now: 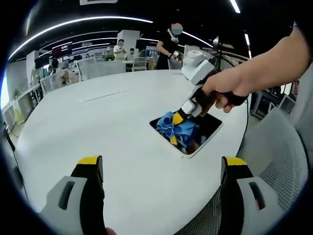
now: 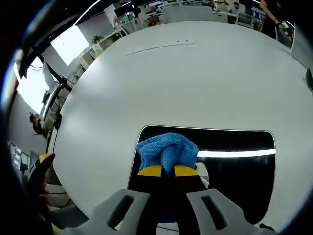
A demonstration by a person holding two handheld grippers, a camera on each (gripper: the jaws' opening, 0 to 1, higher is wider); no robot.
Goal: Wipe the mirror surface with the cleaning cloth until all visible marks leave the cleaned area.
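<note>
The mirror (image 2: 234, 166) lies flat near the edge of the round white tabletop (image 2: 186, 73), close to a grey mesh chair (image 1: 279, 161). The right gripper (image 2: 168, 170) has its fingers closed on a bunched blue cloth (image 2: 166, 149) and presses it onto the mirror's end; seen from the left gripper view, the right gripper (image 1: 178, 117), held by a hand (image 1: 225, 93), pushes the cloth (image 1: 176, 127) down onto the dark glass of the mirror (image 1: 208, 125). The left gripper (image 1: 161, 164) hangs above bare tabletop, its fingers wide apart and holding nothing.

The wiping step looks to be under way. The glass shows a bright ceiling-light reflection; whether marks remain is too hard to tell. The next move likely calls for sweeping the cloth across the uncovered stretch of glass, keeping pressure even and the mirror from sliding towards the tabletop edge.
</note>
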